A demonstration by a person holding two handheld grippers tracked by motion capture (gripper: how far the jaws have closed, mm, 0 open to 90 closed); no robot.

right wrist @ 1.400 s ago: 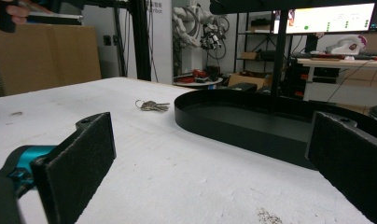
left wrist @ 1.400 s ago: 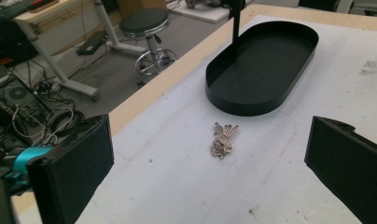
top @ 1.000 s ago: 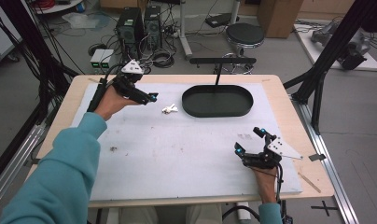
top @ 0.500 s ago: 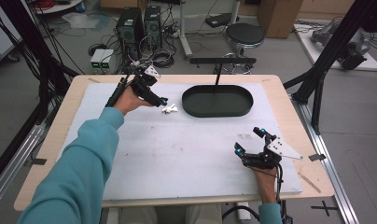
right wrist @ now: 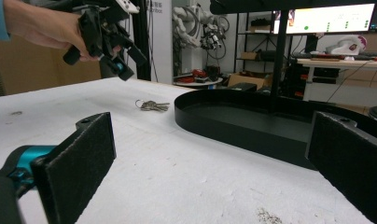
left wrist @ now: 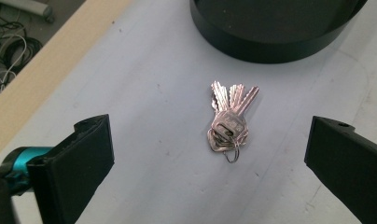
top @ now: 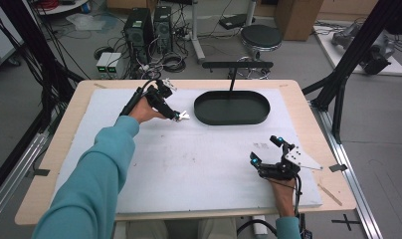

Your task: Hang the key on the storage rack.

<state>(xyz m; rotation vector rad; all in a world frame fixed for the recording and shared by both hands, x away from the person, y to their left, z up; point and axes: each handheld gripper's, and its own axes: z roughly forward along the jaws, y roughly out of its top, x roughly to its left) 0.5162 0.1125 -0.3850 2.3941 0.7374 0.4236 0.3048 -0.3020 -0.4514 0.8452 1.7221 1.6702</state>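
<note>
A small bunch of silver keys (left wrist: 228, 123) on a ring lies flat on the white mat, just left of a black oval tray (top: 231, 121). In the high view the keys (top: 182, 117) sit right under the tips of my left gripper (top: 173, 112), which points down at them. That gripper (left wrist: 210, 140) is open, one jaw on each side of the keys and above them. My right gripper (top: 265, 149) rests low at the mat's near right, open with nothing in it. The right gripper view looks across the mat at the keys (right wrist: 151, 105) and the tray's wall (right wrist: 233, 128).
A black post with a crossbar (top: 237, 64) rises behind the tray. The white mat (top: 199, 164) covers most of the wooden table (top: 74, 114). Computers (top: 147, 25), cables and a stool (top: 261, 37) stand on the floor beyond the far edge.
My left gripper has moved right from the mat's far left to just above the keys and tilted down at them. The right gripper has stayed still.
</note>
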